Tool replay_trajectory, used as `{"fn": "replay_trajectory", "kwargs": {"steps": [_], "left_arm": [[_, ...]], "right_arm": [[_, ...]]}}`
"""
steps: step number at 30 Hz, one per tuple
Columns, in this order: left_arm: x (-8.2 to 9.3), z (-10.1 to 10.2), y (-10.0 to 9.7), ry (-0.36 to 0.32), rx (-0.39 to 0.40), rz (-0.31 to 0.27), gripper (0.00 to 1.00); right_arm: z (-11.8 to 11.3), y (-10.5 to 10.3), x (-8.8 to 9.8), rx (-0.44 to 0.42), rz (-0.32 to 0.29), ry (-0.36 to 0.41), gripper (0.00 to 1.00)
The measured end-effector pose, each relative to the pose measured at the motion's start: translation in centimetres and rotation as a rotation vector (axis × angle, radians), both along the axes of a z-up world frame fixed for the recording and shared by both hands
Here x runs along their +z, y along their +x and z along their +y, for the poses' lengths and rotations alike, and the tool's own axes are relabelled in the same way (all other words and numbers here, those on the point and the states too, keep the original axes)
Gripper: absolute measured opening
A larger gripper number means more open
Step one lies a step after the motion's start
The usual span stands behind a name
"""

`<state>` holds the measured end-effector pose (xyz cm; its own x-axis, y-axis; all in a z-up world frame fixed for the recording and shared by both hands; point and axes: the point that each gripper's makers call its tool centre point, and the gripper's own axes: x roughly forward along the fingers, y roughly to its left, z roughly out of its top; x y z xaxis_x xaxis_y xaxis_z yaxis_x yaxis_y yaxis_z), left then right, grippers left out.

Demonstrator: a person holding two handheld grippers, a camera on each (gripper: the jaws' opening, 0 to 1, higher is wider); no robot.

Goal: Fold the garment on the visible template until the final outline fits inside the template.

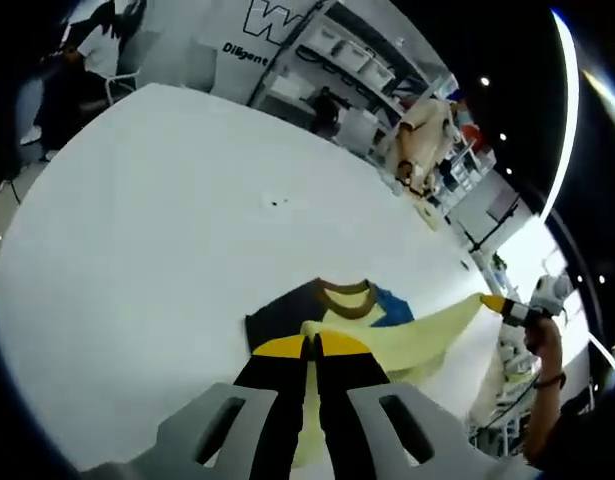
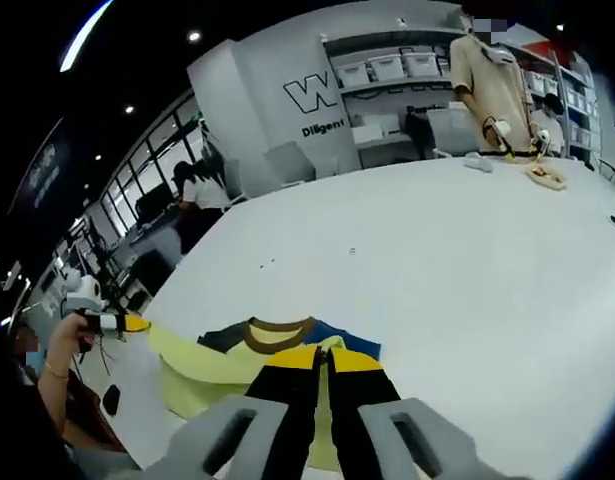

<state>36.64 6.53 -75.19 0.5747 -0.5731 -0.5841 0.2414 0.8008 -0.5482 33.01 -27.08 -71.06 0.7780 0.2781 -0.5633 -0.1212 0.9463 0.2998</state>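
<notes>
In the left gripper view, my left gripper (image 1: 314, 350) has its yellow-tipped black jaws pressed together on the pale yellow cloth of the garment (image 1: 387, 335), a soft T-shirt with a brown ribbed collar and dark and blue panels, lying on the broad white table (image 1: 147, 220). My right gripper (image 1: 502, 306) pinches the far corner (I judge this stretches the hem taut so the fold falls straight). In the right gripper view, my right gripper (image 2: 322, 362) is likewise clamped on the yellow fabric, the garment (image 2: 242, 355) sitting just ahead of its tips on the table (image 2: 437, 260), while my left gripper (image 2: 115, 322) holds the opposite end. I cannot make out a template outline.
</notes>
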Motion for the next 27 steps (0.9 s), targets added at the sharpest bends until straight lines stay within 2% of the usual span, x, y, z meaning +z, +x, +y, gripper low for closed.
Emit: {"fn": "replay_trajectory", "kwargs": {"steps": [5, 8, 11, 18, 22, 27], "left_arm": [[-0.8, -0.1, 1.8, -0.015, 0.013, 0.001, 0.00], [-2.1, 0.1, 2.9, 0.033, 0.023, 0.004, 0.00], [-3.0, -0.2, 3.9, 0.039, 0.031, 0.001, 0.00], [-4.4, -0.4, 5.8, 0.016, 0.060, 0.013, 0.00], [-6.0, 0.2, 6.3, 0.027, 0.102, 0.054, 0.00], [-7.0, -0.3, 6.9, 0.009, 0.113, 0.070, 0.00]], "right_arm": [[-0.5, 1.9, -1.1, -0.028, 0.014, -0.002, 0.00], [-0.5, 3.0, -1.9, -0.031, 0.024, -0.010, 0.00], [-0.4, 4.0, -3.1, -0.033, 0.048, 0.000, 0.00], [-1.2, 5.7, -4.6, -0.086, 0.065, 0.008, 0.00], [-1.6, 6.5, -5.8, -0.125, 0.092, 0.040, 0.00], [-2.2, 7.0, -7.9, -0.138, 0.133, 0.031, 0.00]]}}
